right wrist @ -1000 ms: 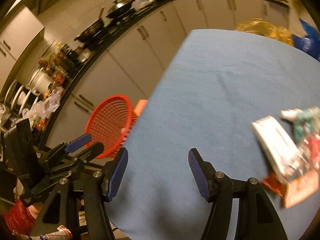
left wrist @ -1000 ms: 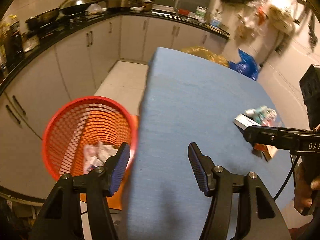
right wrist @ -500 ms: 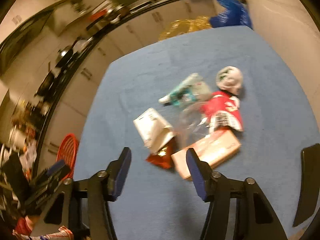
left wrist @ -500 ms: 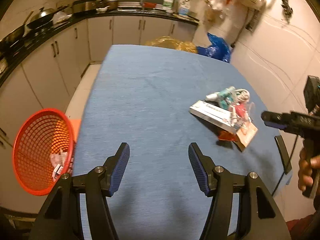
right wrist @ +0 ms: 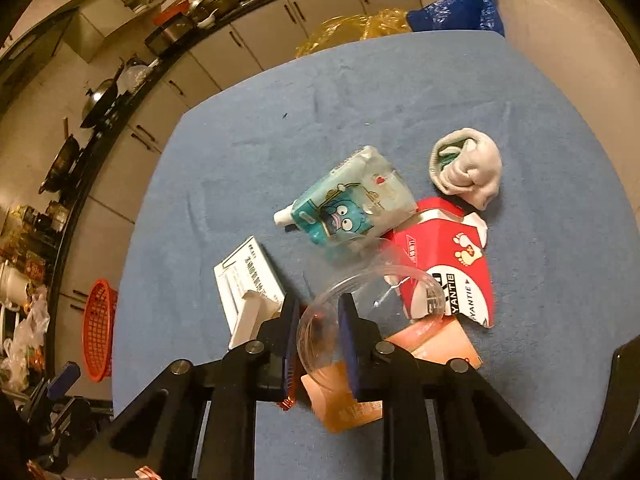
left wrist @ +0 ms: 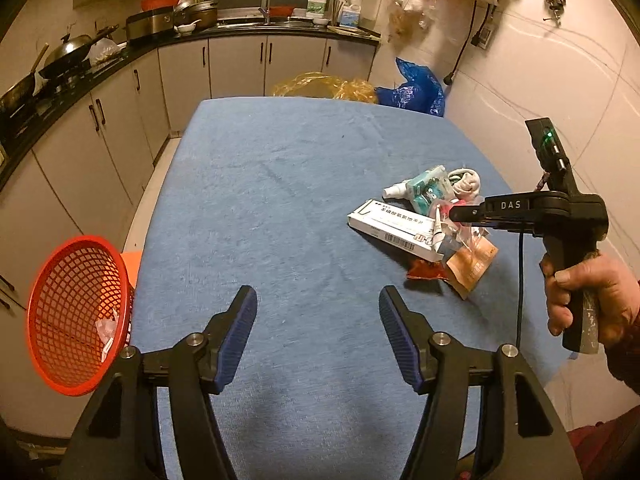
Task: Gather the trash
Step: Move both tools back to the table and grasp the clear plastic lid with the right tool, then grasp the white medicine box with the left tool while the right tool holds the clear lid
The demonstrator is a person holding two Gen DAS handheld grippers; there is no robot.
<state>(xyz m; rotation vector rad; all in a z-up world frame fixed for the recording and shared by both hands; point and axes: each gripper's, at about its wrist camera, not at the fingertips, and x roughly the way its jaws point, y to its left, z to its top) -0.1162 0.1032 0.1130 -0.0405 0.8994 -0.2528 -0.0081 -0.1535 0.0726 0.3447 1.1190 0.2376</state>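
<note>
Trash, left wrist view: red basket (left wrist: 76, 316) beside the blue table (left wrist: 280, 184) holds only a few paper scraps, pile (left wrist: 432, 220) on the table's right side well apart from it, left gripper (left wrist: 316, 336) spread wide and empty. Right wrist view: right gripper (right wrist: 316, 344) narrowed on the rim of a clear plastic cup (right wrist: 360, 300), whether pinched tight I cannot tell; white box (right wrist: 248, 280), teal pouch (right wrist: 352, 204), red carton (right wrist: 448, 260), rolled sock (right wrist: 468, 168) and orange packet (right wrist: 432, 348) remain, so most of the job looks left

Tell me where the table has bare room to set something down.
Bare cloth runs from the far edge to the left gripper, between the basket side and the white box. The right side is crowded: pouch, sock, red carton, cup under the right gripper.
</note>
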